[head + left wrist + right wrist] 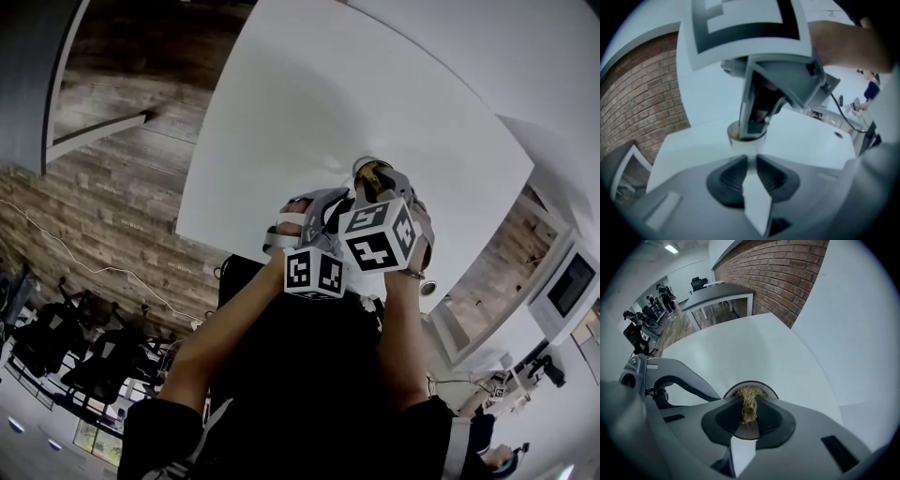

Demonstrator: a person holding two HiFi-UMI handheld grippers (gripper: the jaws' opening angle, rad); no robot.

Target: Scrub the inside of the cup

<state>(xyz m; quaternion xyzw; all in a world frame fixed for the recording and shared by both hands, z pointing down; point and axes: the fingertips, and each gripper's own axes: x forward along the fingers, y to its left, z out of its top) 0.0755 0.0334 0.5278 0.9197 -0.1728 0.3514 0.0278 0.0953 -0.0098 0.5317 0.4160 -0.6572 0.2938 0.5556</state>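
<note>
Cup (745, 142) gripped by left claw (751, 160), beneath scrubber (749, 394) in right claw (751, 403)

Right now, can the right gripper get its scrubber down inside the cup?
Probably yes: the right gripper, pinching the scrubber, sits at the open mouth of the cup, and the left gripper grips it from the side, off the opening.

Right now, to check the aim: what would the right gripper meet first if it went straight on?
Probably the inside of the cup; the scrubber in its jaws sits at the rim.
</note>
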